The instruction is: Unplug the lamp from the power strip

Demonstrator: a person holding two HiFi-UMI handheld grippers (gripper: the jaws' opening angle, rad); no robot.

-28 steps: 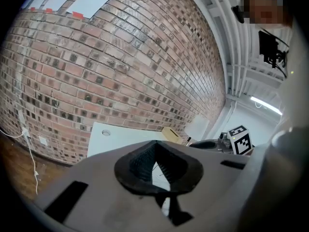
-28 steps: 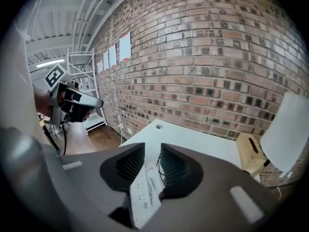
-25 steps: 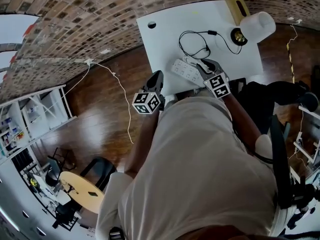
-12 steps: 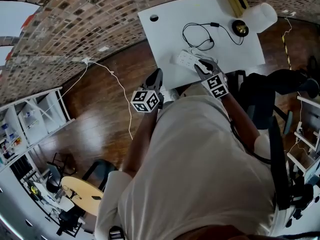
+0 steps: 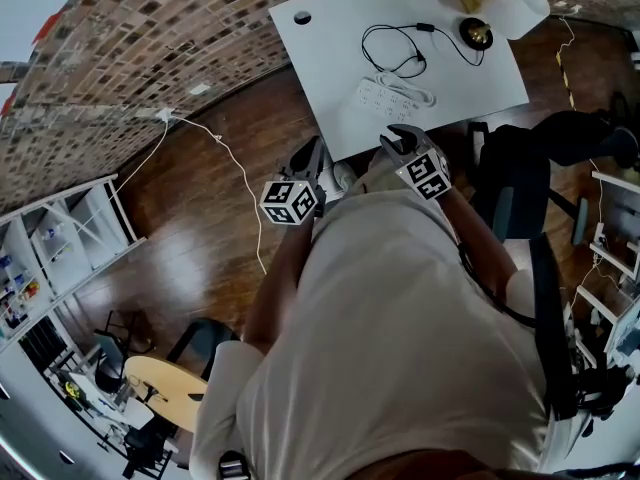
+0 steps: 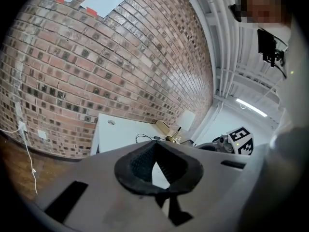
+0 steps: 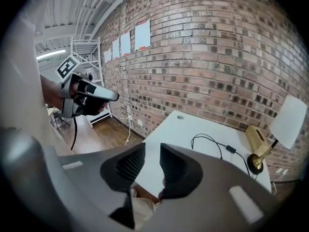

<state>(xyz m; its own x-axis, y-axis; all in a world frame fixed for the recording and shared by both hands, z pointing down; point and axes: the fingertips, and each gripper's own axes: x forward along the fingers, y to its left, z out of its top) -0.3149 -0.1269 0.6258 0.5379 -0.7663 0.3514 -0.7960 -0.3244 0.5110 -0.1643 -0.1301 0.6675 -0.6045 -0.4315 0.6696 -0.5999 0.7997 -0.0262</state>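
The power strip [image 5: 393,94] is lying on the table [image 5: 330,58] at 12 o'clock from the nearer right gripper [image 5: 398,140], whose empty, parted jaws are just being narrowed; the left gripper [image 5: 313,156] is being held closed, empty

Power strip [image 5: 385,96] on table [image 5: 330,58] near front edge, cord [image 5: 392,50] looped behind it — lamp [image 5: 505,13] at far-right corner

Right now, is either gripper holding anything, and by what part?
Nothing is held. The right gripper has jaws apart, empty; the left gripper is shut on nothing.
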